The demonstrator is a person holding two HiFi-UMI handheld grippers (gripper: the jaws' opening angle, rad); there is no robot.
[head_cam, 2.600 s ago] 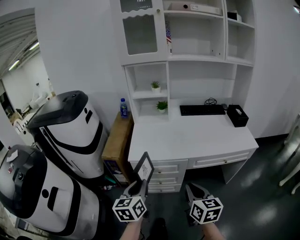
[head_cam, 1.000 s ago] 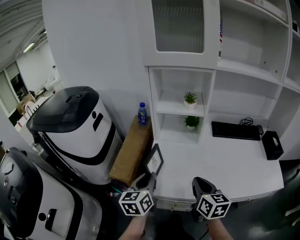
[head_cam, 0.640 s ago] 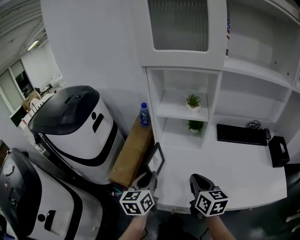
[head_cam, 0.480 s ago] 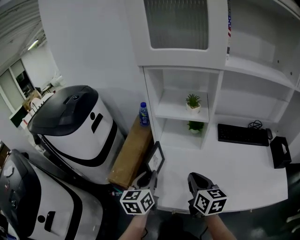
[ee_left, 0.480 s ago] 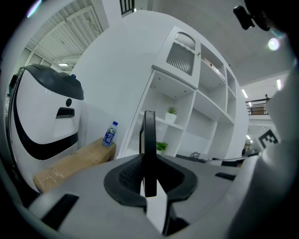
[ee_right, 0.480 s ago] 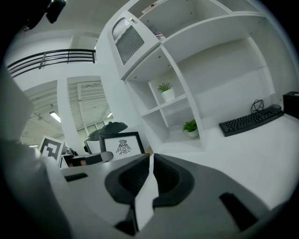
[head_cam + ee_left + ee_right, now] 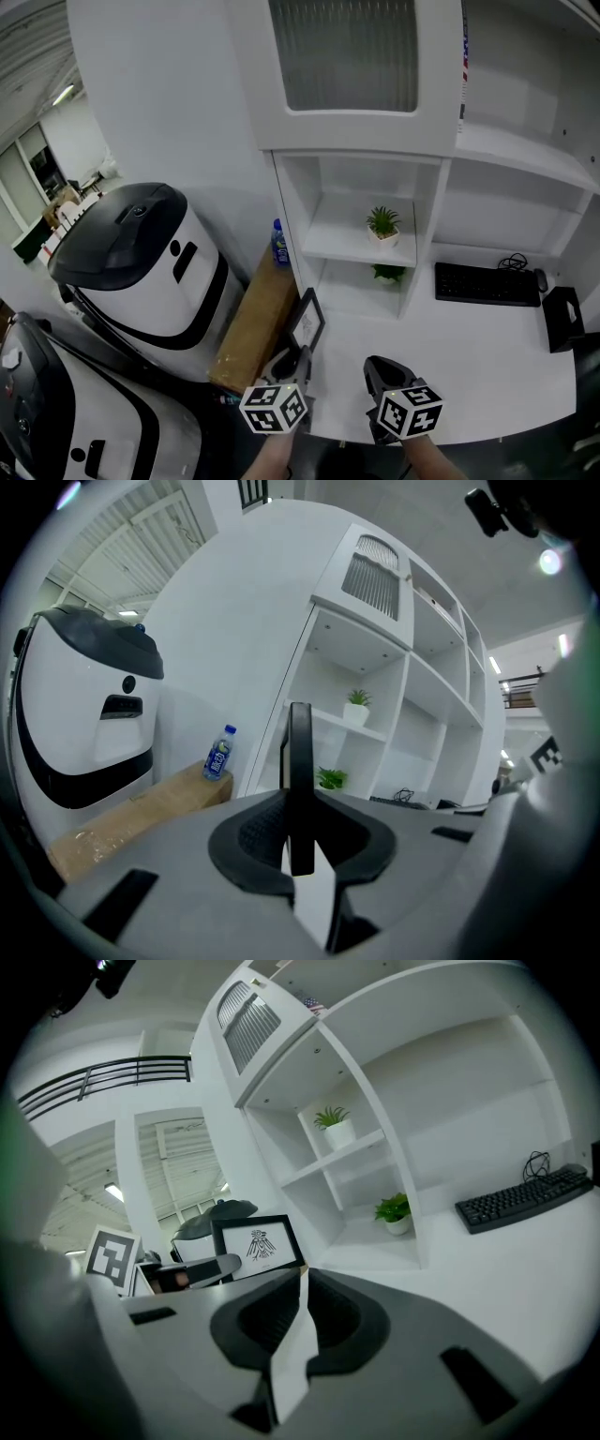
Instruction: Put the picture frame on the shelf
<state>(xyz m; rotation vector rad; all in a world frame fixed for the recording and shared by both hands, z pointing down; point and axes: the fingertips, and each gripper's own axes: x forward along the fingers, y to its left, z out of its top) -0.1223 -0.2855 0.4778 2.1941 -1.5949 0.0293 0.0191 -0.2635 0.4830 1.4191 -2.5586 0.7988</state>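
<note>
Ahead of you stands the white shelf unit (image 7: 441,159), with a white desktop (image 7: 469,347) at its base. To your left is a large white-and-black machine (image 7: 141,272). A long cardboard box (image 7: 248,328) lies between that machine and the shelf unit's side wall.

A black keyboard (image 7: 486,284) rests at the back of the desktop.

Your left gripper (image 7: 292,361) has its jaws clamped on the lower edge of the picture frame (image 7: 307,322). The frame stands upright in the jaws, near the desktop's left edge, and is not on any shelf. Your right gripper (image 7: 380,370) hovers just beside it over the desktop's front edge, jaws pressed together with nothing between them.

One potted plant (image 7: 382,223) sits on the small upper shelf, and a second plant (image 7: 387,273) sits in the compartment below. A blue-labelled bottle (image 7: 279,242) stands on the far end of the box.
</note>
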